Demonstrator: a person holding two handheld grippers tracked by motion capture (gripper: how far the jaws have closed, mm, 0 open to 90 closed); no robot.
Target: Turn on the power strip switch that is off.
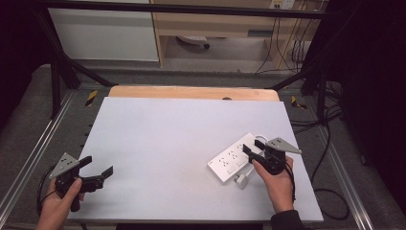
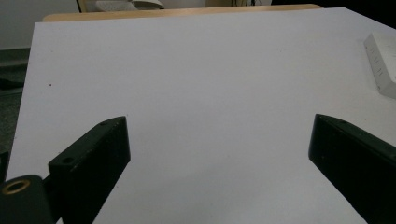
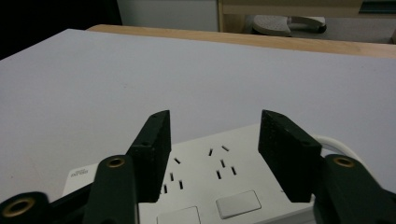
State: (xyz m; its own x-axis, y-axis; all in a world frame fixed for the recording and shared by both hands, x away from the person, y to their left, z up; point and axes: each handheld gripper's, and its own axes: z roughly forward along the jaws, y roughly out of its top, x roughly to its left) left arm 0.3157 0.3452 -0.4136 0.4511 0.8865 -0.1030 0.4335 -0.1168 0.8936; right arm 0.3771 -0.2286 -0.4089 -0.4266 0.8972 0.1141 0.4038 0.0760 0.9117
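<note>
Up close, the right gripper [image 3: 212, 154] shows two blocky matte black jaws set partly apart, holding nothing, poised over a white power strip [image 3: 205, 186]. That strip is a smooth plastic slab with dark socket slots and two flat rectangular switches. From the high view it lies at an angle on the right of the table [image 1: 182, 139], whose top is a plain, pale, smooth sheet with a wooden edge at the far side. A white plug [image 1: 242, 180] and its cable lie just beside the strip. The right hand [image 1: 277, 184] grips from below, reaching forward. The left gripper [image 1: 98, 171], jaws spread wide and empty, hovers at the near left corner, held in the left hand [image 1: 60, 203].
</note>
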